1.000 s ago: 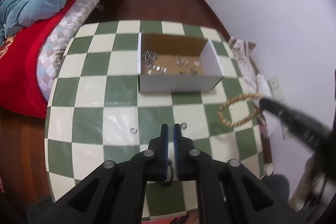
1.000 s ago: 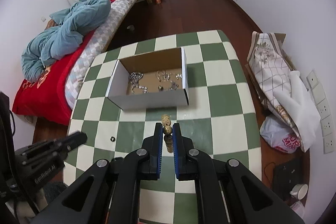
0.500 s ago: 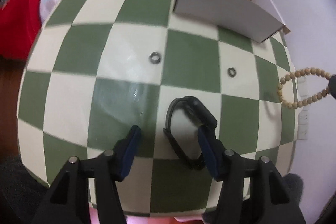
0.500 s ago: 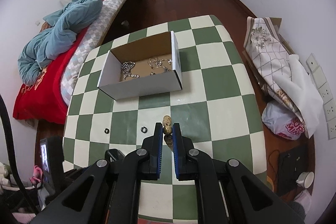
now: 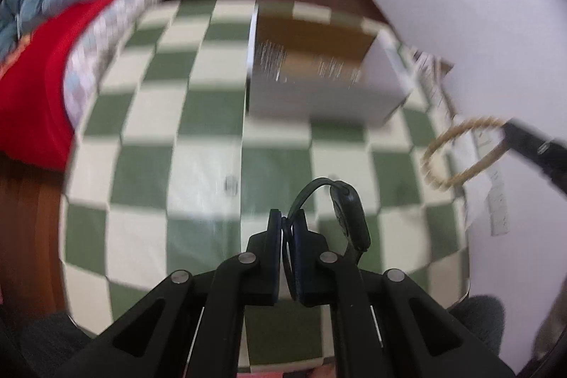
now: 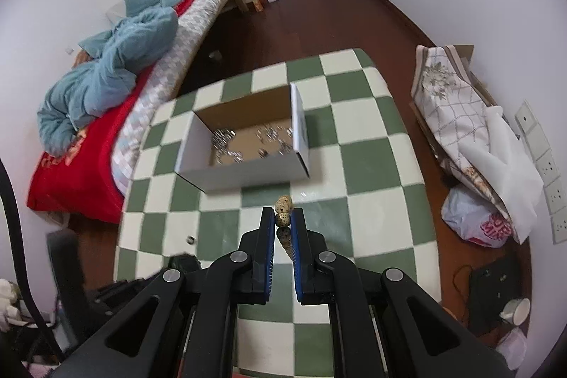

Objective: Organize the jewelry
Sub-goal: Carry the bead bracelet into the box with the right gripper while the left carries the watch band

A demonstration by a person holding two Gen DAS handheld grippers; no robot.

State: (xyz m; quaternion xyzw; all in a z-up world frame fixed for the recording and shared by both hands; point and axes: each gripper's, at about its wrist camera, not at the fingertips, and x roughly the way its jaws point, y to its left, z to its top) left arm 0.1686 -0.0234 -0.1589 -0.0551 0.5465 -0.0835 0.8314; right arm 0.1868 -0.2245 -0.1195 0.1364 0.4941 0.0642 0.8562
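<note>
My left gripper [image 5: 287,222] is shut on the strap of a black watch [image 5: 349,215] and holds it above the checkered table [image 5: 198,165]. My right gripper [image 6: 282,218] is shut on a tan bead bracelet [image 6: 283,203], lifted over the table; the bracelet also shows as a loop at the right of the left wrist view [image 5: 460,151]. The open white cardboard box [image 6: 244,144] with silver jewelry inside stands ahead of both grippers; it also shows in the left wrist view [image 5: 319,73]. A small ring [image 5: 230,182] lies on the table; it also shows in the right wrist view [image 6: 191,240].
A bed with a red cover and blue blanket [image 6: 106,73] stands left of the table. Bags and cloth [image 6: 471,144] lie on the floor at the right by the wall. A cup [image 6: 515,310] sits on the floor at the lower right.
My left gripper dropped to the table, opened around the black watch, then shut on its strap and lifted it. My right gripper kept the bracelet and rose a little.
</note>
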